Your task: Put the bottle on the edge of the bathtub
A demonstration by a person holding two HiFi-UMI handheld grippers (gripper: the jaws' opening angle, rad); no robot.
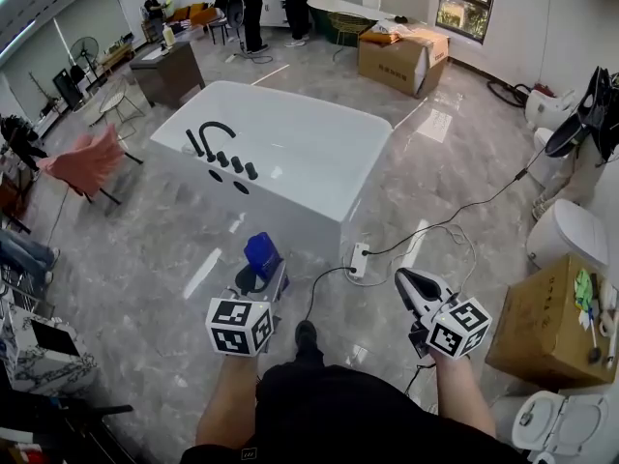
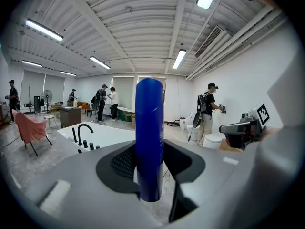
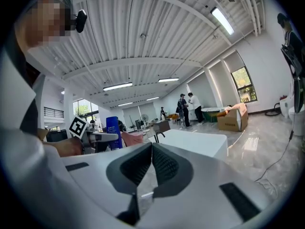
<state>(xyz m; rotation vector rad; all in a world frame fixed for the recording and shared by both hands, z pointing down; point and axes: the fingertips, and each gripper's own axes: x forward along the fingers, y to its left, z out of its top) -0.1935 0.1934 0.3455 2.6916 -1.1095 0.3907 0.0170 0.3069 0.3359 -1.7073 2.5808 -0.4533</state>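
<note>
A blue bottle (image 1: 261, 252) stands upright in my left gripper (image 1: 259, 278), low over the floor and short of the white bathtub (image 1: 319, 114). In the left gripper view the bottle (image 2: 149, 137) fills the gap of the left gripper (image 2: 149, 178), and both pads press on it. The bathtub (image 2: 107, 132) with its black faucet (image 1: 215, 133) lies ahead and to the left. My right gripper (image 1: 406, 283) hangs to the right, away from the tub. Its jaws (image 3: 151, 159) meet with nothing between them. The bottle (image 3: 113, 132) shows to its left.
A power strip (image 1: 359, 259) with cables lies on the floor by the tub's near corner. Cardboard boxes (image 1: 546, 322) and toilets (image 1: 571, 230) stand at the right. A pink chair (image 1: 82, 162) is at the left. People (image 1: 247, 8) stand at the far end.
</note>
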